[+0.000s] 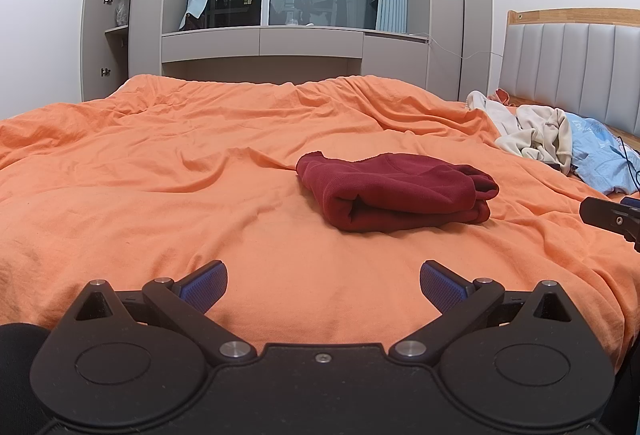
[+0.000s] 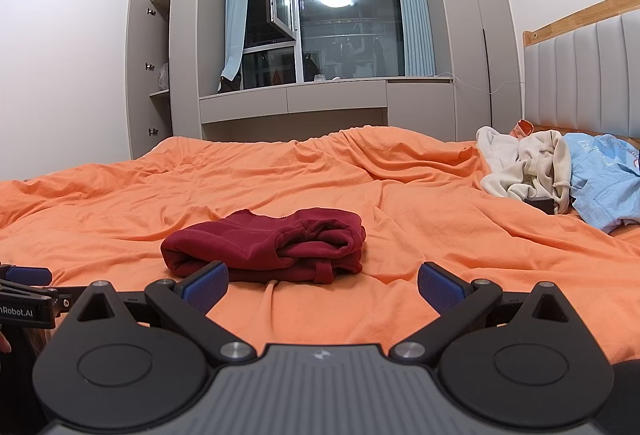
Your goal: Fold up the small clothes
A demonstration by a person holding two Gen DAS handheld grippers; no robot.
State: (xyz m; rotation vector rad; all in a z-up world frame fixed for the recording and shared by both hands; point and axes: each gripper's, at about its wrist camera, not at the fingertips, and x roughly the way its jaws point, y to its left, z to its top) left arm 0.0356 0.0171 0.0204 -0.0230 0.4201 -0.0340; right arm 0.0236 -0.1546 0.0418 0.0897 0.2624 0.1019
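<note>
Left gripper (image 1: 323,289): jaws spread wide, nothing between them, low over the near part of the orange duvet (image 1: 168,171). Folded dark red garment (image 1: 396,191) lying mid-bed, ahead and to the right in the left view, straight ahead and just beyond the fingertips in the right view; apart from both grippers. Probably light, soft and limp fleece-like knit, thick enough to hold a stacked fold but apt to sag and spill open if lifted by one layer; best pinched at the rolled near edge through all layers, or at two corners at once. Type of garment, sleeves or legs, not readable from the bundle. Right gripper (image 2: 323,289): jaws likewise parted and empty. Further right, a loose heap of cream clothing (image 2: 524,171) and a light blue printed garment (image 2: 600,187) near the padded headboard (image 2: 580,75), partly cut off by the frame edge; small dark object beneath the heap unidentifiable.
</note>
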